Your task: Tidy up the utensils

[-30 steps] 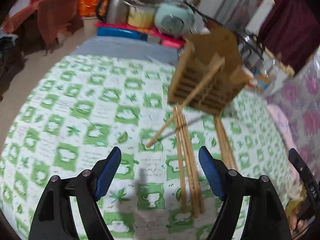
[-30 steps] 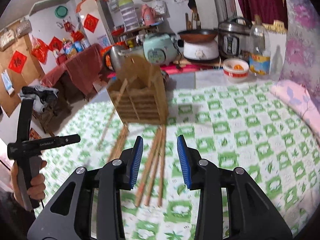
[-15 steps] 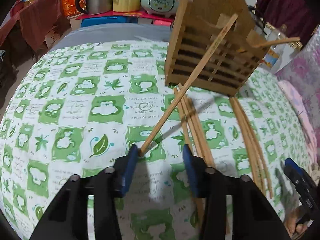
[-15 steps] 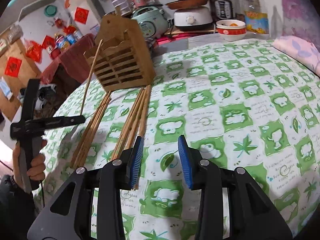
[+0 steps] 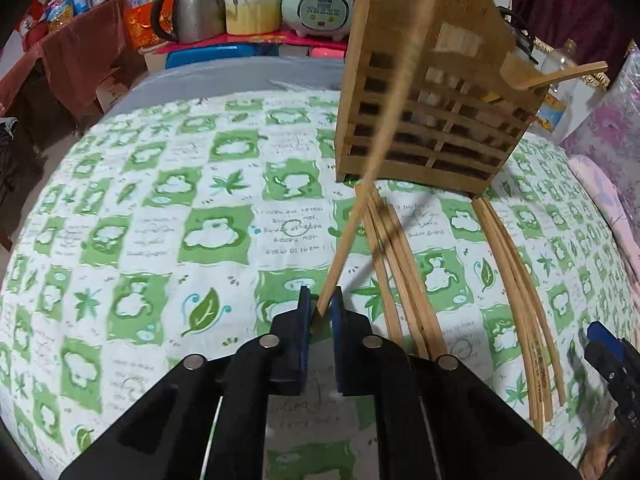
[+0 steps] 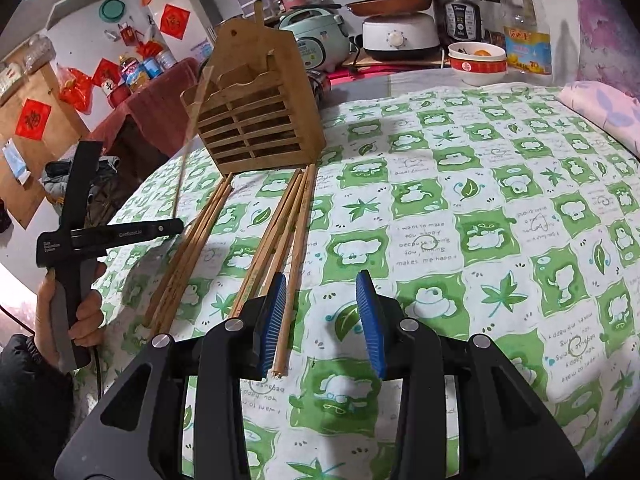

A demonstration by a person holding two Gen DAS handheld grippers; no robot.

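left gripper [image 5: 320,308] pinches one chopstick [image 5: 384,148] slanting up across the wooden holder [image 5: 432,120], upper right; right gripper [image 6: 320,312] stands spread over chopsticks [image 6: 280,236] on the tabletop [image 6: 480,200].

The left gripper [image 5: 320,312] points steeply down with its jaws closed on a chopstick [image 5: 384,148]. The right gripper [image 6: 322,320] is half open and seems to hold nothing. A hand [image 6: 70,312] grasps the left handle.

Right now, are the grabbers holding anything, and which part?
The left gripper pinches one chopstick by its bottom tip. The right gripper is open and holds nothing; other chopsticks lie beside it.
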